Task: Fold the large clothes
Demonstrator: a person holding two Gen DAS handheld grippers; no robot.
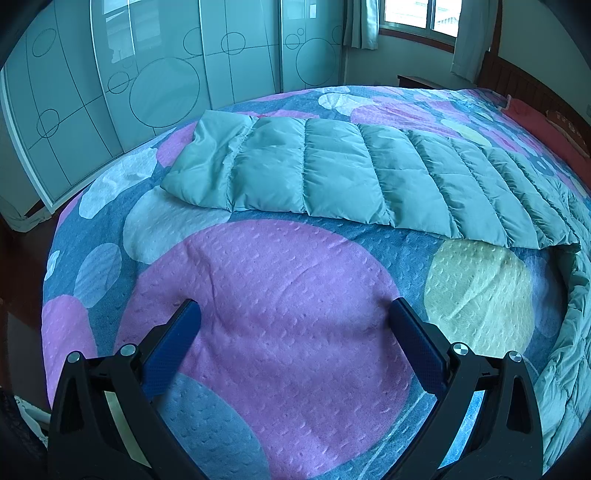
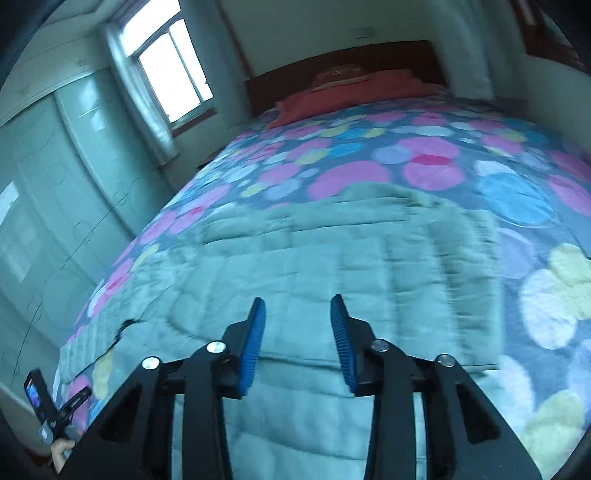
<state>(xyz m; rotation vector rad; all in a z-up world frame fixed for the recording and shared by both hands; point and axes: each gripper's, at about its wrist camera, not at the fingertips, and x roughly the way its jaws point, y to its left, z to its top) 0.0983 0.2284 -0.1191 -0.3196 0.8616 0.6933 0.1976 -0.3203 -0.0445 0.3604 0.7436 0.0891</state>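
We see a bed (image 1: 288, 332) under a spotted bedspread, with a dark wooden headboard (image 2: 343, 70). Pale sliding wardrobe doors (image 1: 147, 81) with circle patterns line one wall, and daylight enters a curtained window (image 1: 421, 18).

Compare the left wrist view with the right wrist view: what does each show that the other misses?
Only the left wrist view: the open left gripper over bare bedspread, and the garment's long sleeve-like panel. Only the right wrist view, which is blurred: the right gripper, jaws apart with nothing between them. Both share the quilted green garment, wardrobe doors, window, headboard and red pillow.
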